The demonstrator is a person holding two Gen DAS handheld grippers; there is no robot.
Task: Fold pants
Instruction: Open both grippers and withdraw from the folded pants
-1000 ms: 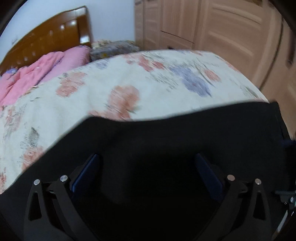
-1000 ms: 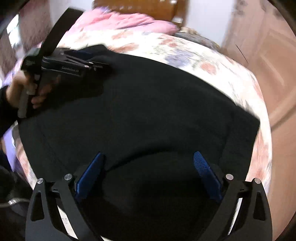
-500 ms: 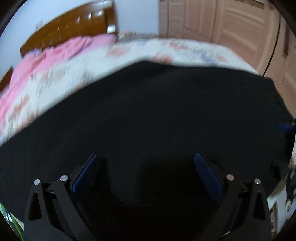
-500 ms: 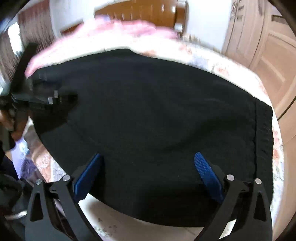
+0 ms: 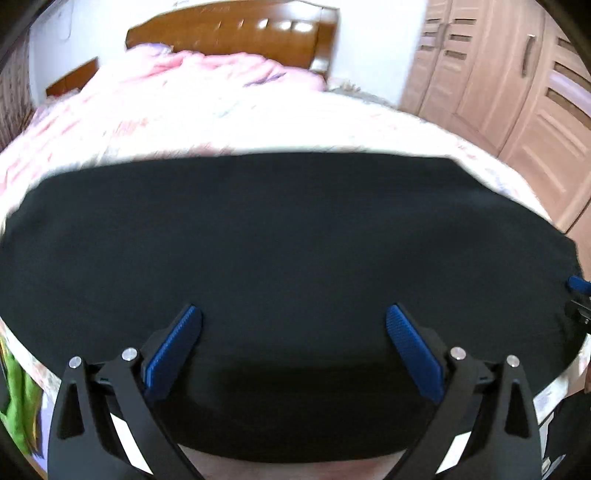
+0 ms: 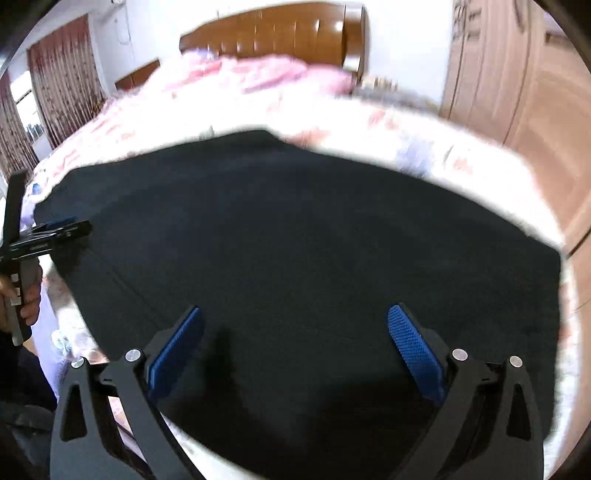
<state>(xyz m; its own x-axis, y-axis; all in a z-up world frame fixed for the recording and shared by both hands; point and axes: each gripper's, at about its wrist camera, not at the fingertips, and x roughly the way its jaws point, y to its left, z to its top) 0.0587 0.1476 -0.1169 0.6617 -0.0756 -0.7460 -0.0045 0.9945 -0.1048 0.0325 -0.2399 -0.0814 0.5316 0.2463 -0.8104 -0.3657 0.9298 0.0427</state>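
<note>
Black pants [image 5: 288, 236] lie flat across the foot of the bed, a wide dark slab in both views [image 6: 303, 243]. My left gripper [image 5: 293, 317] hovers over their near edge, open, with nothing between its blue pads. My right gripper [image 6: 295, 317] is open too, above the near edge of the pants. The right wrist view also shows my left gripper [image 6: 70, 227] from the side at the pants' left end, held by a hand [image 6: 27, 295]. A tip of the right gripper [image 5: 580, 286] peeks in at the right edge of the left wrist view.
The bed has a floral sheet [image 5: 295, 122] and a pink quilt [image 5: 177, 77] near the wooden headboard [image 5: 236, 33]. Wooden wardrobe doors [image 5: 517, 85] stand to the right. Curtains [image 6: 62, 77] hang at the far left. Something green [image 5: 18, 402] lies below the bed's left edge.
Both grippers have pulled back toward the foot of the bed, still open. More of the pants and the headboard now shows in each view.
</note>
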